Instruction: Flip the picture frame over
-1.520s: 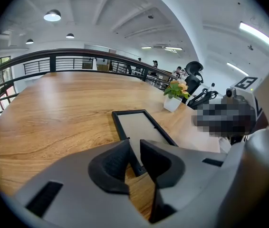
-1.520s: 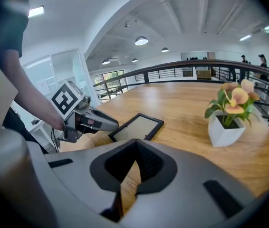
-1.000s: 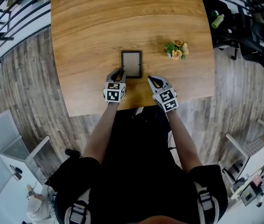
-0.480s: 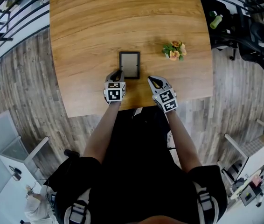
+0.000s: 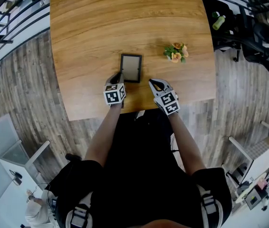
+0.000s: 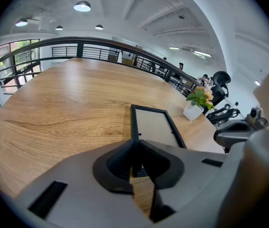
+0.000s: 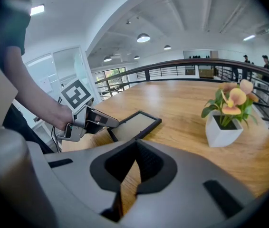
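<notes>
One frame [image 5: 131, 68] corner in closing left tool [image 5: 120, 74]

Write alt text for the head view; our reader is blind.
From above: the left claw, jaws just closing, pinches the near left corner of a dark picture frame on a wooden table. The right claw is shut and empty beside it; a potted flower stands right.

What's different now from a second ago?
The left gripper rolled slightly, and its jaws have just been closing on the near corner of the picture frame. The frame still lies flat; the right gripper, shut and empty, and the flower pot kept still.
</notes>
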`<action>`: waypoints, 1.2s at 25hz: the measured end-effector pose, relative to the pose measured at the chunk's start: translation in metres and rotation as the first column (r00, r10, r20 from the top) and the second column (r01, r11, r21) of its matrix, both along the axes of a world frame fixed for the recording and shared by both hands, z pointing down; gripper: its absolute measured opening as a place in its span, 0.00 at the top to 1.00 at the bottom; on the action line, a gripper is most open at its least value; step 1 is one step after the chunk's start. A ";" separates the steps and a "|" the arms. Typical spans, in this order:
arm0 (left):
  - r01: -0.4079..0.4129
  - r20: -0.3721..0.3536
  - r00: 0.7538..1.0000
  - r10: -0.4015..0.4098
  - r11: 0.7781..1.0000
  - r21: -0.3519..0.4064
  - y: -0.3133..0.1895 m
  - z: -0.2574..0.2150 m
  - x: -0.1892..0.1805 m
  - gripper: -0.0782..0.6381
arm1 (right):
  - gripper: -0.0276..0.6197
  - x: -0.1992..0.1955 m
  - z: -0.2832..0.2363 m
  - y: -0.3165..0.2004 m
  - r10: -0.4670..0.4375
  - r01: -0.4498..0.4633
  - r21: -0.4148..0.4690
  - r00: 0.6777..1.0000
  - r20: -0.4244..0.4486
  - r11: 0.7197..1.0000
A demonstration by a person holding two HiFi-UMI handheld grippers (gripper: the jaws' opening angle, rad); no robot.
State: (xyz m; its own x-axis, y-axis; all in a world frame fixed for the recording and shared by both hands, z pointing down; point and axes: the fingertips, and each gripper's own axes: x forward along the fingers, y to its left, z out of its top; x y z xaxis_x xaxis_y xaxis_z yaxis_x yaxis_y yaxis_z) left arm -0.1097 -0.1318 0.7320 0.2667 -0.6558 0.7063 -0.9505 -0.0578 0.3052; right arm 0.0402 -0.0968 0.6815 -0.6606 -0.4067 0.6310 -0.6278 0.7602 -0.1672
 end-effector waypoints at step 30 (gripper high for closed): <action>0.082 -0.219 0.974 -0.053 0.989 0.124 0.009 -0.038 -0.010 0.81 | 0.71 -0.048 0.016 0.008 0.249 -0.144 -0.352 0.929 0.275 0.925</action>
